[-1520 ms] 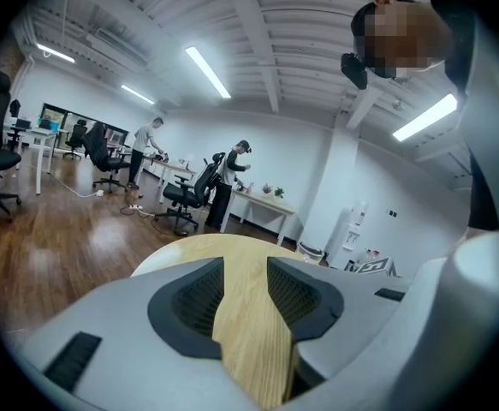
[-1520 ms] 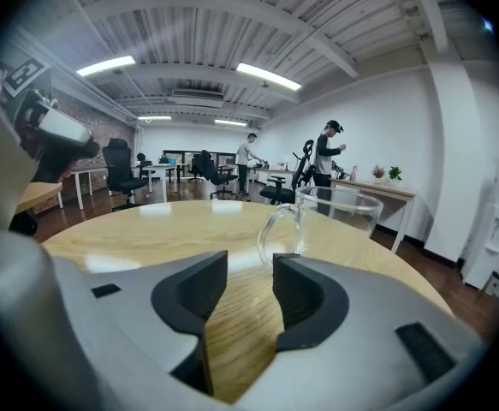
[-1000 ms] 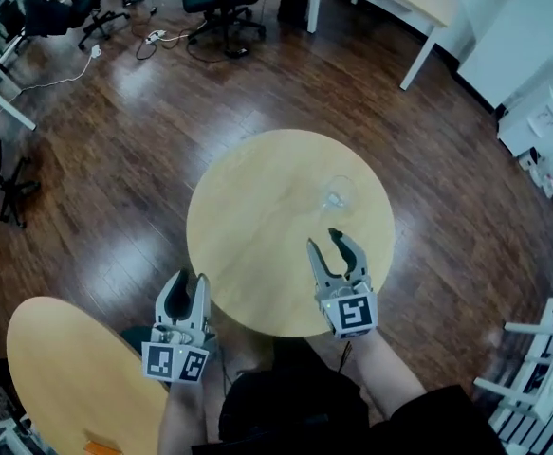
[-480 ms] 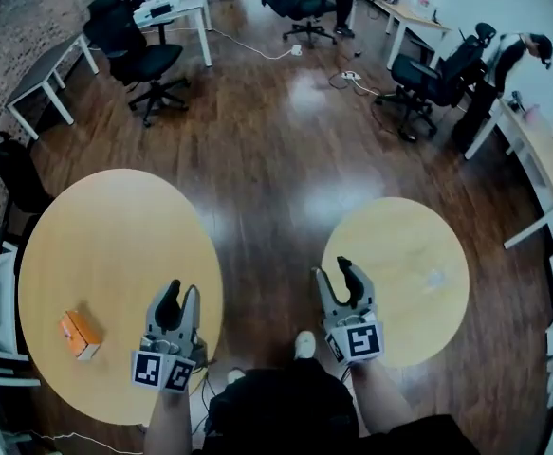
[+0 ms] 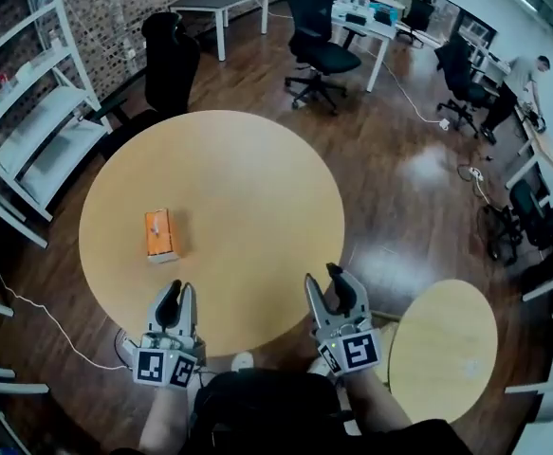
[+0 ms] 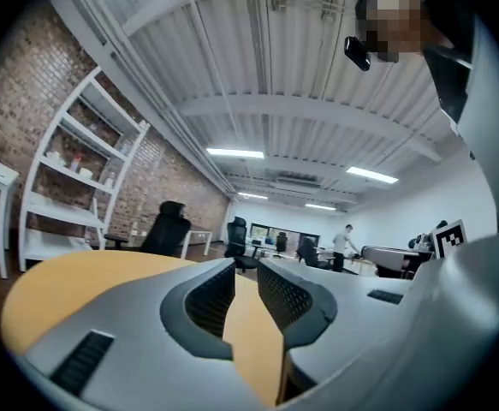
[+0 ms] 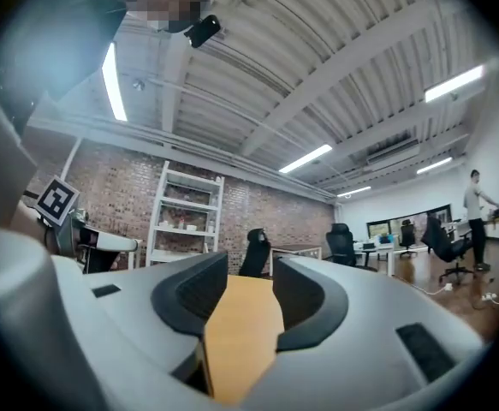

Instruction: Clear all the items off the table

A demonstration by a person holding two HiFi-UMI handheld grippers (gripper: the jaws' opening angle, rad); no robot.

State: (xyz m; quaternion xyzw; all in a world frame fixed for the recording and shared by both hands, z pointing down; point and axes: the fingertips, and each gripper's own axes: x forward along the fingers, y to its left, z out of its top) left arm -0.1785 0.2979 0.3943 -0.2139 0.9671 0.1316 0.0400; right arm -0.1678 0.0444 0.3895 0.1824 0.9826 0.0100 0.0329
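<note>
An orange box (image 5: 158, 234) lies on the left part of a large round wooden table (image 5: 238, 178). Both grippers hover over the table's near edge, well short of the box. My left gripper (image 5: 179, 297) is below and slightly right of the box. Its jaws have just been closing and stand a narrow gap apart with nothing between them (image 6: 245, 276). My right gripper (image 5: 323, 281) is open and empty at the near right edge (image 7: 249, 285). Both gripper views look level across the tabletop (image 7: 242, 324), and the box does not show in them.
A smaller round table (image 5: 444, 344) stands at the lower right. White shelving (image 5: 29, 121) lines the brick wall on the left. Black office chairs (image 5: 172, 60) (image 5: 319, 36) stand beyond the table. Desks and a person (image 5: 532, 69) are at the far right.
The view has swung from the small table with a glass to the large table with the orange box. Both grippers came round with it. The left jaws stand closer together.
</note>
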